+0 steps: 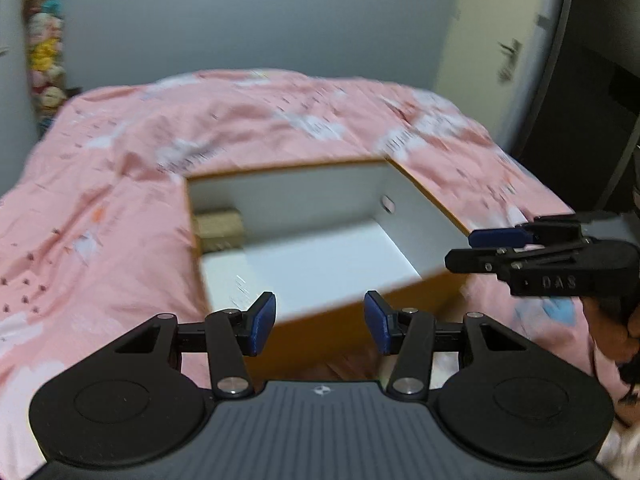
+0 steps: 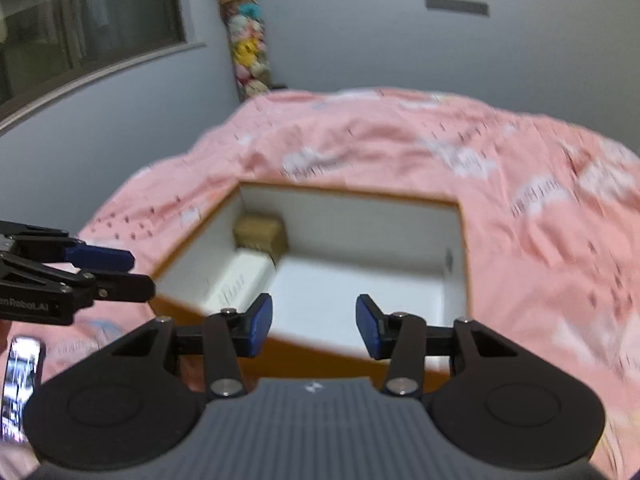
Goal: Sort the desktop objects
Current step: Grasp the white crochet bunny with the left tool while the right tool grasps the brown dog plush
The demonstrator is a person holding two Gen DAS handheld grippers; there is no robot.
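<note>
Box sits on pink bedspread, both grippers open above.

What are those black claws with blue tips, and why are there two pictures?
They are grabbing tools that a person holds, one in each hand. Each has a small camera looking along its two fingers, so you get two pictures. One shows the left gripper up close, the other the right gripper. Each also appears at the edge of the other's picture. Both are open and hold nothing. Ahead, an open box sits on a pink blanket. Inside it lie a tan block and a white thing, too blurred to name.
</note>
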